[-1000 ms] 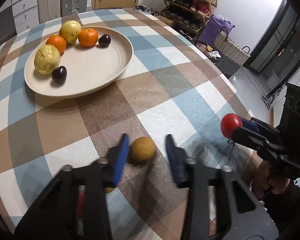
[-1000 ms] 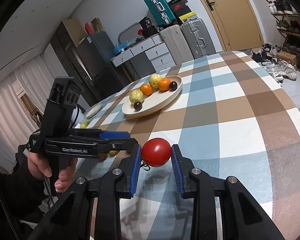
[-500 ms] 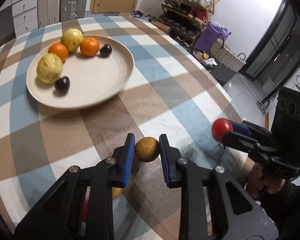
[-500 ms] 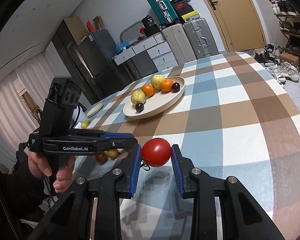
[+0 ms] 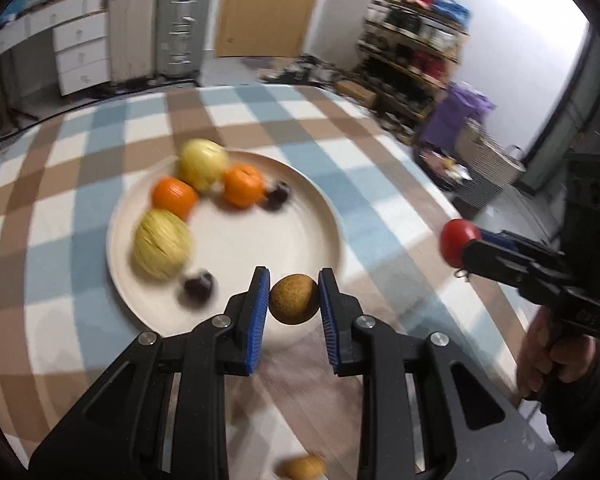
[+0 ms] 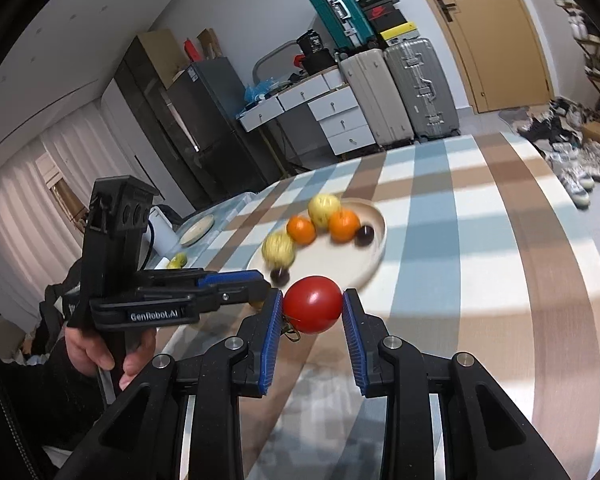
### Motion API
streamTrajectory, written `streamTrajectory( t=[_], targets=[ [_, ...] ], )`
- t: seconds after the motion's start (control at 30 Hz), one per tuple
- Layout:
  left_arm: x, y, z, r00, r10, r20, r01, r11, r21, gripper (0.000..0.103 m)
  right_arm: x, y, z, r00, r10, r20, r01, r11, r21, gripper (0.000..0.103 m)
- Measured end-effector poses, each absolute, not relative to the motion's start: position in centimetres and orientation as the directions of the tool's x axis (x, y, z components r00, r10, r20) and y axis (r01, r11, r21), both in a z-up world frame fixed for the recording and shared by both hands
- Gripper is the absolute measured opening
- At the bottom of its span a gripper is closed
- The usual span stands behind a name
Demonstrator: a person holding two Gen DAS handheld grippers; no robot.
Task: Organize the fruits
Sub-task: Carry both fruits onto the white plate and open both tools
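Through the left wrist camera I see a round table under a blue, brown and white checked cloth [image 5: 380,208], with silver suitcases [image 5: 180,28], a wooden door and a loaded shoe rack [image 5: 412,52] behind it. A cream plate [image 5: 324,220] carries two yellow-green fruits, two oranges [image 5: 174,196] and two dark plums, all blurred. My left gripper [image 5: 294,300] clamps a brownish round fruit [image 5: 294,299] between its blue pads, held over the plate's near rim. Another brownish fruit [image 5: 304,467] lies on the cloth below. At the right, my right gripper [image 5: 472,246] pinches a red tomato [image 5: 456,242]

Through the right wrist camera the same cloth [image 6: 500,260] runs toward a dark fridge [image 6: 204,120] and white drawers. My right gripper [image 6: 312,312] squeezes the tomato [image 6: 312,304] just before the plate [image 6: 374,248]. My left gripper [image 6: 260,284] reaches in from the left, its tips hidden behind my right gripper
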State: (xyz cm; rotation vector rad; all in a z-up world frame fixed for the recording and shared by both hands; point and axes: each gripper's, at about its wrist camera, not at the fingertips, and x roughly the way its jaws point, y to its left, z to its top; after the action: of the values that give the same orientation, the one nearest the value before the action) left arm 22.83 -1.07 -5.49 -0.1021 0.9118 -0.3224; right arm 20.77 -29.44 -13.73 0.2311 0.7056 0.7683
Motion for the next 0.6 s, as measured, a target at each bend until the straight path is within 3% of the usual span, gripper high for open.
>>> streamTrajectory(
  t=[0.3, 0.6],
  targets=[
    [28.4, 0.2, -5.9, 0.588, -0.284, -0.757, 0.188, 0.959, -0.214, 0.022, 29.1, -25.8, -12.2, 0.465, 0.719, -0.517, -0.589, 0.687, 0.425, 0.031],
    [31.8, 0.0, -7.7, 0.562, -0.278, -0.779, 0.206, 0.959, -0.194, 0.022, 34.0, -22.9, -16.1, 0.346, 0.740, -0.576, -0.533, 0.661, 0.529, 0.031]
  ],
)
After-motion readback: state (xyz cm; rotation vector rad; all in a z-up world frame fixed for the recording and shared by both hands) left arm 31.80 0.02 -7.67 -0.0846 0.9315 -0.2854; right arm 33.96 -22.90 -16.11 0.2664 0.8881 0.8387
